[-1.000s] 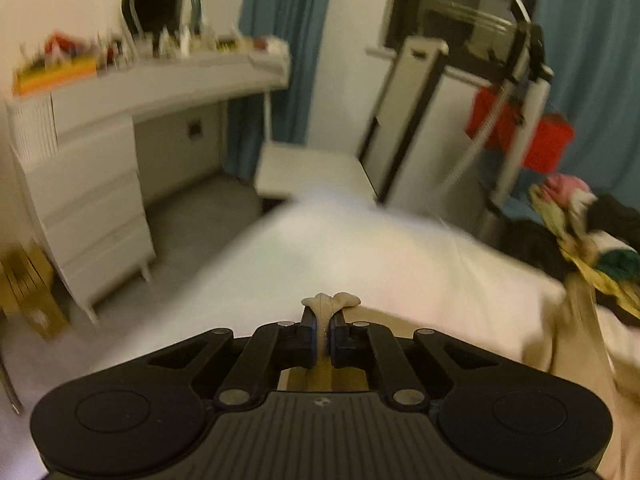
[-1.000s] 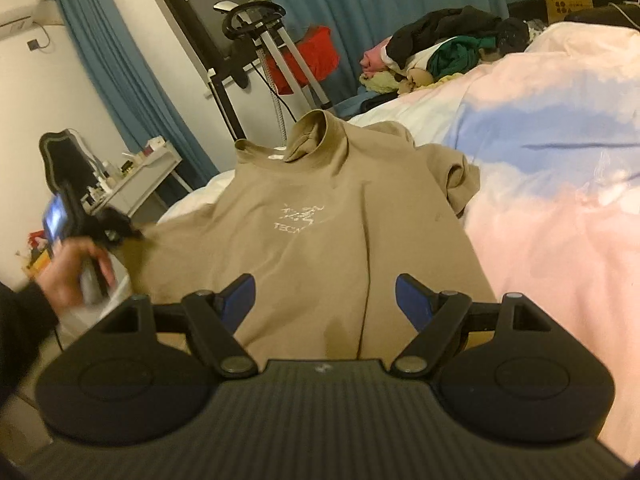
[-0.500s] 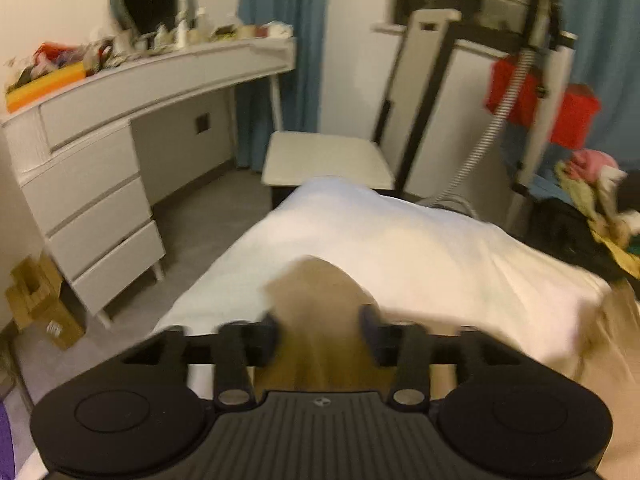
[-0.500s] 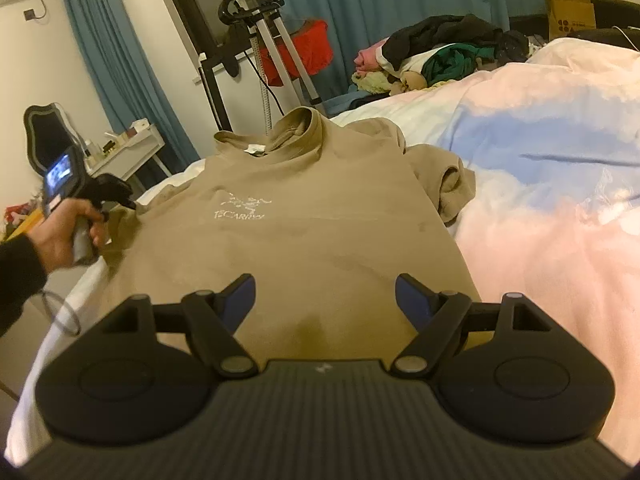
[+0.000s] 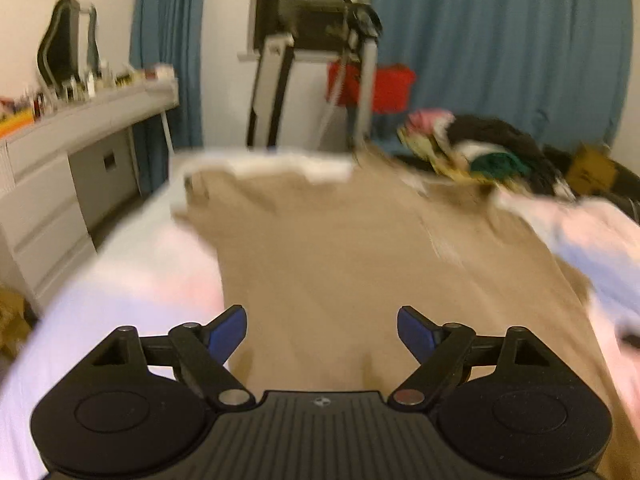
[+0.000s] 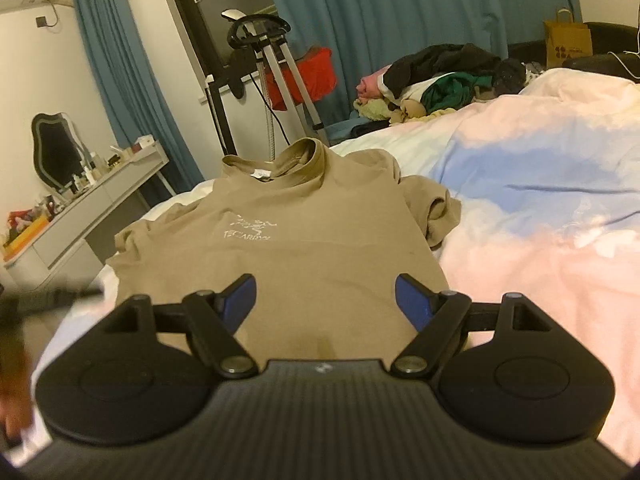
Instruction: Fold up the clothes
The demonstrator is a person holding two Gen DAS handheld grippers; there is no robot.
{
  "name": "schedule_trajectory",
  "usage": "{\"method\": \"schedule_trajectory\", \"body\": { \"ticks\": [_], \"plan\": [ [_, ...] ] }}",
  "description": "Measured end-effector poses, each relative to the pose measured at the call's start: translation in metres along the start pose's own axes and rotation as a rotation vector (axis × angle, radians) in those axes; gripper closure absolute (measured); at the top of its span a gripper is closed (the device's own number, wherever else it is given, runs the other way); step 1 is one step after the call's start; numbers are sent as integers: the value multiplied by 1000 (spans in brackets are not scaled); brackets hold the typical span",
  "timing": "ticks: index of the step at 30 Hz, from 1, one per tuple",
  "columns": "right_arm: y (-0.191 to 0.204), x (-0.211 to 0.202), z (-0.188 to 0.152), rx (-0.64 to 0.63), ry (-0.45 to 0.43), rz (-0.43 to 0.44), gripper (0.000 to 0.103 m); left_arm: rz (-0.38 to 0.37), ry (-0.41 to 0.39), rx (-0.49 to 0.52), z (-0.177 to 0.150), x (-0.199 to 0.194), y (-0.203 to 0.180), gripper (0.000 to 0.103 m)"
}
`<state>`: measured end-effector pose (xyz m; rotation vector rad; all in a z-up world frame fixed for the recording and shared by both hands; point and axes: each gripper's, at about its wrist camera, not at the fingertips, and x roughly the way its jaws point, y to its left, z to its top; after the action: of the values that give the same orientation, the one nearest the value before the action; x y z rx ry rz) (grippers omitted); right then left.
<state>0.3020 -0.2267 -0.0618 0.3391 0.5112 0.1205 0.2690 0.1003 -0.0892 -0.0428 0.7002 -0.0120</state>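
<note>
Tan short-sleeved cotton t-shirt (image 6: 296,248) lies flat, logo side up, on the pink-and-blue bed duvet (image 6: 540,220), long axis running away from both cameras, collar at the far end toward the blue curtains (image 6: 380,12). Left claw (image 5: 322,330) tilts down over the hem, jaws opening with nothing pinched. Right claw (image 6: 325,298) hovers low over the hem too, spread wide, empty.

Left gripper (image 5: 320,330) jaws opening, empty; right gripper (image 6: 325,298) spread wide, empty.
</note>
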Motion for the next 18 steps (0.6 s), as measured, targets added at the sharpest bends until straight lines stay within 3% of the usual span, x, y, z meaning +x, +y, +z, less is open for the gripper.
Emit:
{"method": "schedule_trajectory", "body": {
  "ticks": [2, 6, 10, 12, 15, 18],
  "plan": [
    [0, -10, 0, -1, -5, -4, 24, 18, 90, -19, -29, -11, 8, 19],
    [-6, -33, 1, 60, -2, -12, 24, 36, 194, -94, -61, -31, 39, 19],
    [-15, -52, 0, 117, -7, -26, 24, -45, 324, -238, -68, -35, 68, 26],
    [-18, -59, -1, 124, -10, -35, 24, -82, 380, -274, -72, -35, 70, 32],
    [-18, -67, -1, 126, -22, -42, 24, -117, 433, -242, -75, -40, 61, 43],
    [-18, -68, -2, 125, -27, -44, 24, -136, 511, -200, -78, -42, 51, 63]
  ]
}}
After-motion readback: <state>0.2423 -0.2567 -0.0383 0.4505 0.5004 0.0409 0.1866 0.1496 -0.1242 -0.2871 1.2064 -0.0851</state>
